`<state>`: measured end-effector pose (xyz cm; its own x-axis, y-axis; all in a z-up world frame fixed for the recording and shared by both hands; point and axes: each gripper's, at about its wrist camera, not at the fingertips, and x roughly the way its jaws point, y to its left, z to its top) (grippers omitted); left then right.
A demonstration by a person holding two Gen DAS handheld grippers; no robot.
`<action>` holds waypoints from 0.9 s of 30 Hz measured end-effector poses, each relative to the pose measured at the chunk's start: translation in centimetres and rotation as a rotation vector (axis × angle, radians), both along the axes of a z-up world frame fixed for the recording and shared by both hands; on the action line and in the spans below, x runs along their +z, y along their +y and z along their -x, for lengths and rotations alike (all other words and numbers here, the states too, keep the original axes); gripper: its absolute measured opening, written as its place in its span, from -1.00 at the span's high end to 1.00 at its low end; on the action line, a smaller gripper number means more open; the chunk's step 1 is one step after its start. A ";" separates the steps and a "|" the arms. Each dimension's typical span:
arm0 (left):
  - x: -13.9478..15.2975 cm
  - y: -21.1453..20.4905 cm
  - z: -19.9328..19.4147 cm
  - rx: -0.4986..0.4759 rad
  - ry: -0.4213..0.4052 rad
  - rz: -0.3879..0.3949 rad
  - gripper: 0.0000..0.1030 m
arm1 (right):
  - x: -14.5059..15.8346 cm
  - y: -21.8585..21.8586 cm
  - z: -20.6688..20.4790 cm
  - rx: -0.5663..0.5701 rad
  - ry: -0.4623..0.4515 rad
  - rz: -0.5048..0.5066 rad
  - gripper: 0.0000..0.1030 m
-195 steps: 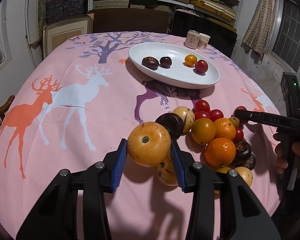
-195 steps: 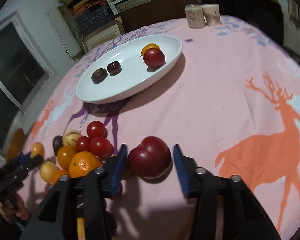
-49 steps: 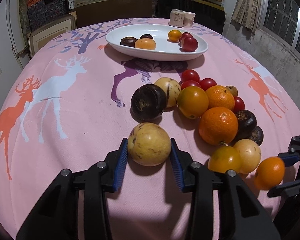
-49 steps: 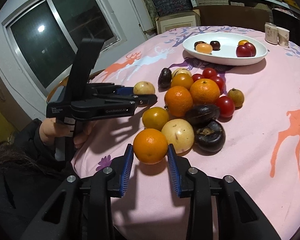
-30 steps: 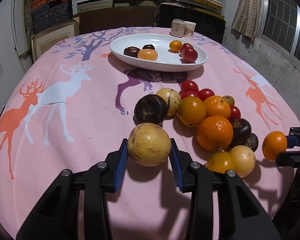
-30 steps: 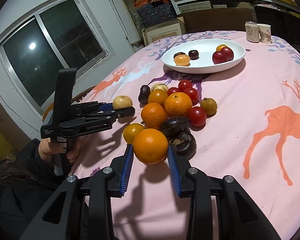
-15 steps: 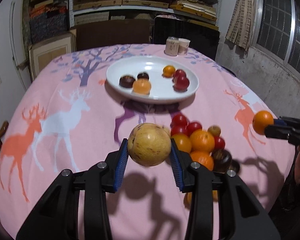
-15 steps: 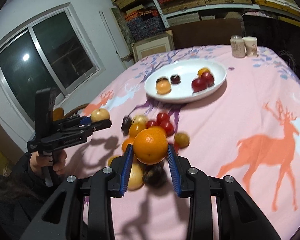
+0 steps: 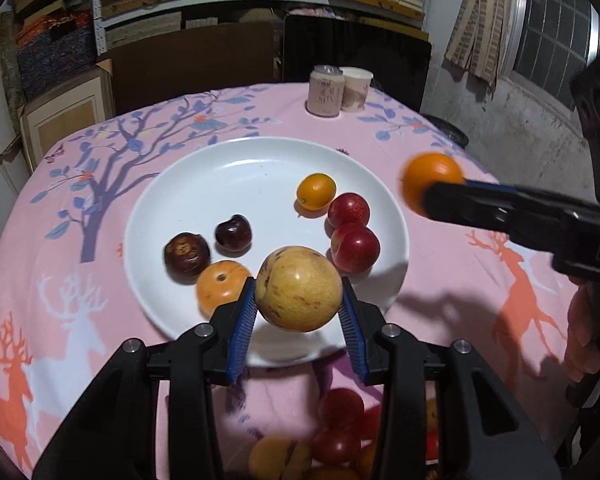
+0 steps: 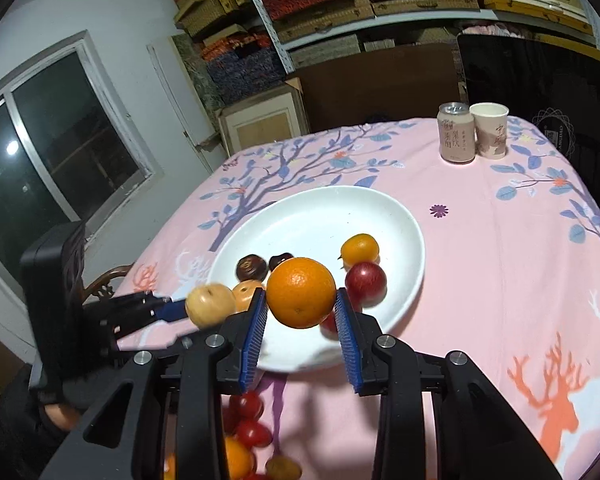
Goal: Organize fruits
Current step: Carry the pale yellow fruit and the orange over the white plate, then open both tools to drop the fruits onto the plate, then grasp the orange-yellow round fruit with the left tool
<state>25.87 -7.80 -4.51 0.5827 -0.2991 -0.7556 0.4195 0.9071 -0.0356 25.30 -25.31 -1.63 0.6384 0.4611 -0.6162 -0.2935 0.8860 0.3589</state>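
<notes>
We hold both loads over the white plate (image 9: 172, 184) for release: left tool (image 9: 298, 322) pinching a speckled yellow fruit (image 9: 299, 289), right tool (image 10: 301, 328) pinching an orange (image 10: 301, 292) (remaining pile sits nearer).

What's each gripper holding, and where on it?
Left gripper: yellow speckled fruit, pinched across its sides. Right gripper: orange, also across its sides.

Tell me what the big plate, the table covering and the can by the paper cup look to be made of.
Plate: probably glazed ceramic; glossy white with highlights, though melamine is possible.
Table covering: printed fabric; matte pink with deer and tree patterns, slightly wrinkled.
Can: likely aluminium; bare metallic top, printed pink wall.
</notes>
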 end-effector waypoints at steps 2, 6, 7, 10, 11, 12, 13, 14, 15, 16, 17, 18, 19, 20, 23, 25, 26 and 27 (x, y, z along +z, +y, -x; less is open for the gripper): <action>-1.0 -0.8 -0.9 -0.007 0.022 -0.020 0.23 | -0.8 0.5 -1.5 -0.002 0.016 0.009 0.32; -2.0 -1.1 -2.0 -0.004 0.065 -0.019 0.19 | -1.7 0.9 -2.9 -0.023 0.027 -0.016 -0.11; -2.0 -1.0 -1.9 -0.005 0.059 -0.019 0.13 | -1.6 0.8 -2.8 -0.029 0.019 -0.022 -0.14; -0.9 -0.4 -1.0 0.012 -0.003 -0.021 -0.30 | -1.4 0.7 -2.0 -0.027 0.009 -0.024 -0.15; -0.3 -0.1 -0.5 0.016 -0.019 -0.012 -0.38 | -1.4 0.5 -1.6 -0.029 0.008 -0.025 -0.15; 0.1 0.2 -0.1 0.019 -0.029 -0.005 -0.38 | -1.3 0.3 -1.2 -0.032 0.009 -0.030 -0.15; 0.5 0.5 0.3 0.022 -0.036 -0.001 -0.38 | -1.3 0.1 -0.7 -0.036 0.010 -0.037 -0.15; 0.9 0.9 1.0 0.025 -0.045 0.004 -0.39 | -1.2 -0.2 -0.1 -0.041 0.010 -0.043 -0.15; 1.2 1.3 1.6 0.026 -0.052 0.008 -0.39 | -1.1 -0.6 0.7 -0.047 0.008 -0.052 -0.15; 1.4 1.7 2.4 0.022 -0.056 0.010 -0.39 | -1.1 -0.9 1.6 -0.051 0.006 -0.061 -0.15; 1.7 2.2 3.4 0.017 -0.061 0.011 -0.42 | -1.1 -1.3 2.6 -0.055 0.006 -0.072 -0.15; 1.9 2.7 4.4 0.013 -0.065 0.010 -0.58 | -1.2 -1.6 3.5 -0.057 0.006 -0.077 -0.15; 2.0 3.1 5.5 0.011 -0.073 0.011 -0.62 | -1.3 -1.9 4.5 -0.060 0.006 -0.079 -0.15; 2.1 3.7 6.8 0.002 -0.080 0.016 -0.63 | -1.4 -2.1 5.4 -0.065 0.004 -0.081 -0.15; 1.9 4.9 10.6 -0.031 -0.073 0.006 -0.63 | -2.4 -2.8 8.5 -0.085 0.009 -0.084 -0.17; 1.6 5.4 13.2 -0.049 -0.074 -0.006 -0.63 | -3.3 -3.2 10.7 -0.105 0.014 -0.091 -0.17; 1.2 5.6 14.6 -0.063 -0.070 -0.014 -0.63 | -3.6 -3.3 11.4 -0.106 0.018 -0.095 -0.17; 0.9 5.7 15.9 -0.078 -0.066 -0.028 -0.63 | -4.1 -3.4 12.4 -0.109 0.021 -0.098 -0.17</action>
<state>9.95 -2.10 -3.63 0.6070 -0.3250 -0.7252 0.4897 0.8717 0.0192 12.93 -28.70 -5.72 0.6755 0.4488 -0.5851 -0.1895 0.8724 0.4505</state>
